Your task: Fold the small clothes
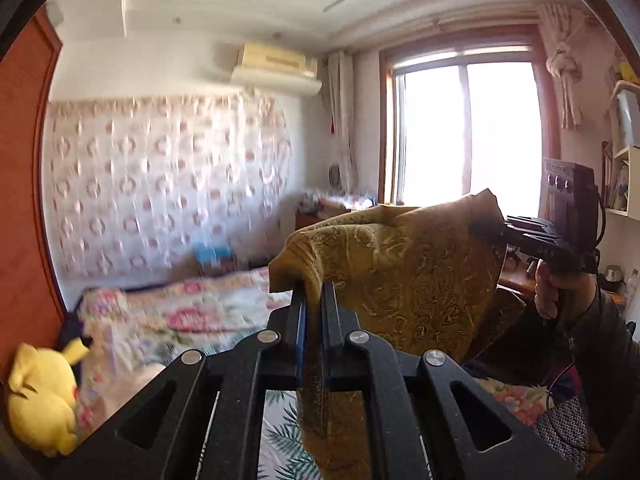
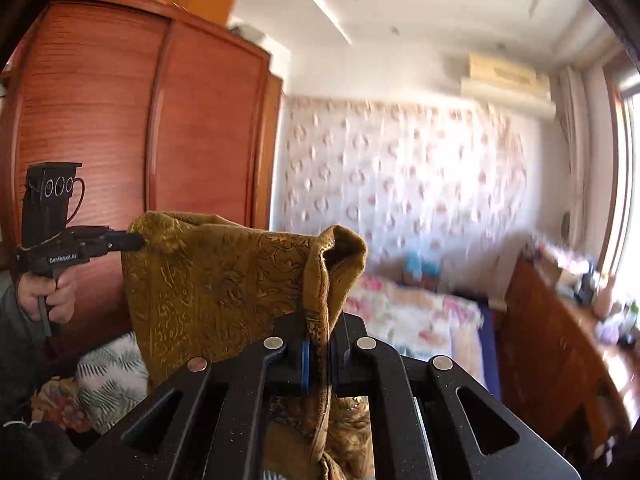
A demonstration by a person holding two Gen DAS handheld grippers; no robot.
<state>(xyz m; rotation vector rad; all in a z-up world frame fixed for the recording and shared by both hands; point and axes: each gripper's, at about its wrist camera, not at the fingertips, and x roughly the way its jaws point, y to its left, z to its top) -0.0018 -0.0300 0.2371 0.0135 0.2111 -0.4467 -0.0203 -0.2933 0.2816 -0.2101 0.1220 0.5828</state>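
Both my tongs, left (image 1: 314, 300) and right (image 2: 320, 320), clamp the soft, light gold cloth (image 1: 408, 272) by its top corners, the rest sagging toward 6 o'clock.

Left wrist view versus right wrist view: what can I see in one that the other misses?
Only the left wrist view shows the yellow plush toy on the bed, the bright window, and the right gripper pinching the cloth's far corner.

Only the right wrist view shows the red-brown wardrobe and the left gripper on the opposite corner.

Both show the mustard patterned cloth raised between the two grippers, each camera's own fingers closed on it, the floral bedspread and the wall air conditioner.
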